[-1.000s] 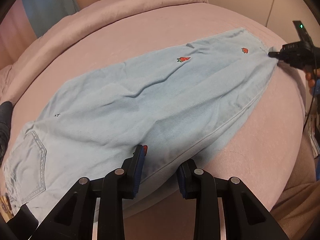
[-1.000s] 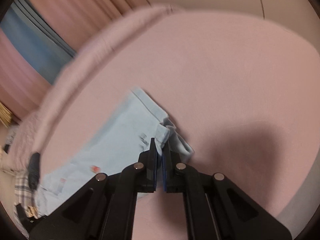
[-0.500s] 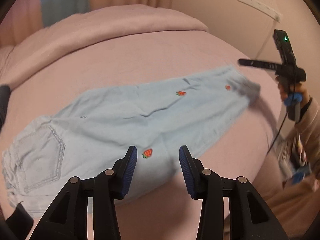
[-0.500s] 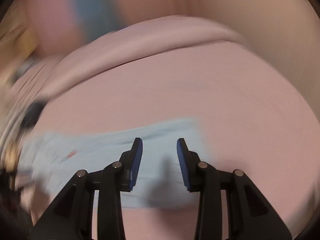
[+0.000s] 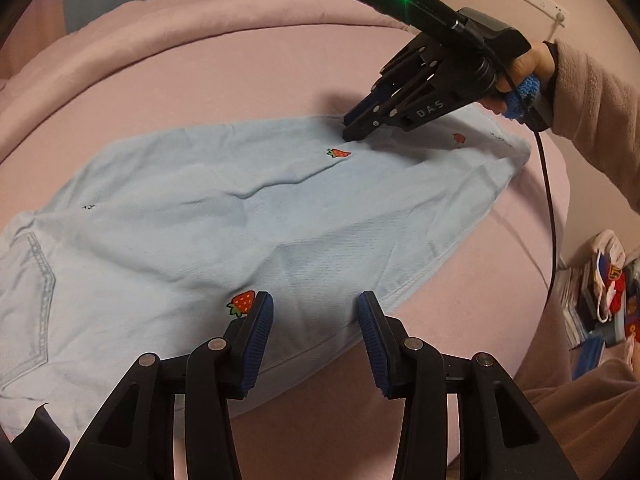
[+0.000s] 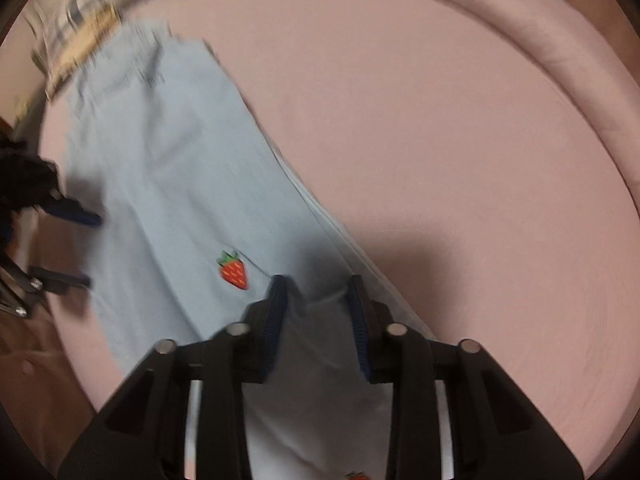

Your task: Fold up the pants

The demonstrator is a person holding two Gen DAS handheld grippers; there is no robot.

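Pale blue pants (image 5: 240,232) with red strawberry patches lie flat along the pink bed (image 5: 240,64), back pocket (image 5: 28,280) at the left. My left gripper (image 5: 312,312) hangs open over the near side seam beside a strawberry (image 5: 242,302), gripping nothing. My right gripper (image 5: 352,130) points down at the far edge of the leg. In the right wrist view its jaws (image 6: 316,296) are closing, with a raised ridge of the pants (image 6: 168,168) between them and the pads still apart. The left gripper (image 6: 88,248) shows at that view's left edge.
A rolled pink blanket (image 5: 200,20) runs along the bed's far side. A person's sleeve (image 5: 592,104) and a black cable (image 5: 550,200) come in from the right. Stacked items (image 5: 600,292) sit on the floor at right. Plaid cloth (image 6: 80,12) lies beyond the waistband.
The right gripper let go of the hem, rolled, and swept along the leg to its far edge at mid-length. The left gripper opened wider off the near seam.
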